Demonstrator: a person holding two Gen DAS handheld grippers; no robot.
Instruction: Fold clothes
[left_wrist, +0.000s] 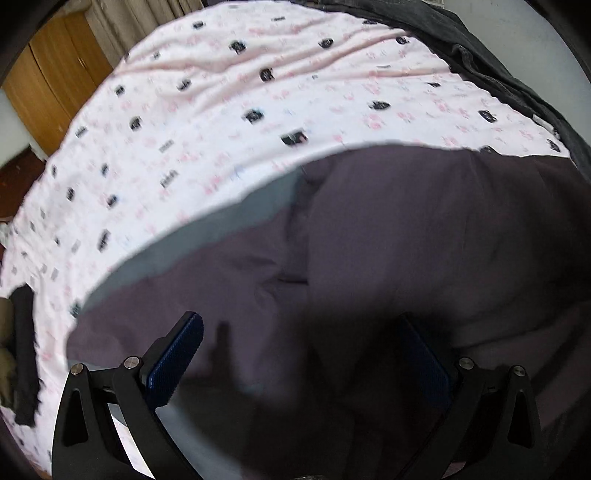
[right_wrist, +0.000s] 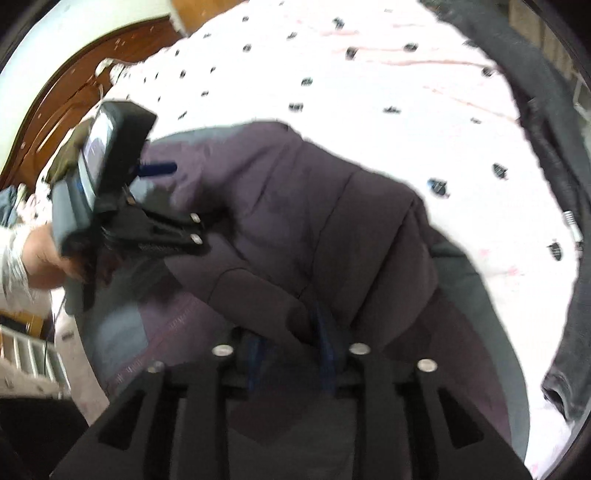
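A dark purple jacket (right_wrist: 314, 206) with a grey lining lies spread on a bed covered by a white sheet (left_wrist: 229, 110) printed with pink and black marks.

The left gripper (left_wrist: 299, 358) stands wide apart, its blue pads (left_wrist: 177, 358) on either side of the purple cloth. It hovers low over the jacket with nothing pinched between the pads; the right-hand pad is lost in shadow, so whether it brushes the cloth is hard to say. In the right wrist view this same gripper appears at the jacket's far left edge, carried by a hand (right_wrist: 40, 254) in a pale sleeve.

The right gripper (right_wrist: 291, 343) has its jaws drawn close together, and a fold of the jacket sits pinched between its blue pads (right_wrist: 325, 332). The cloth rises from that pinch and drapes away across the bed.

Dark grey jeans (right_wrist: 554, 166) lie along the right edge of the sheet, just beside the jacket's far side. A wooden wardrobe (left_wrist: 55, 81) stands beyond the bed.
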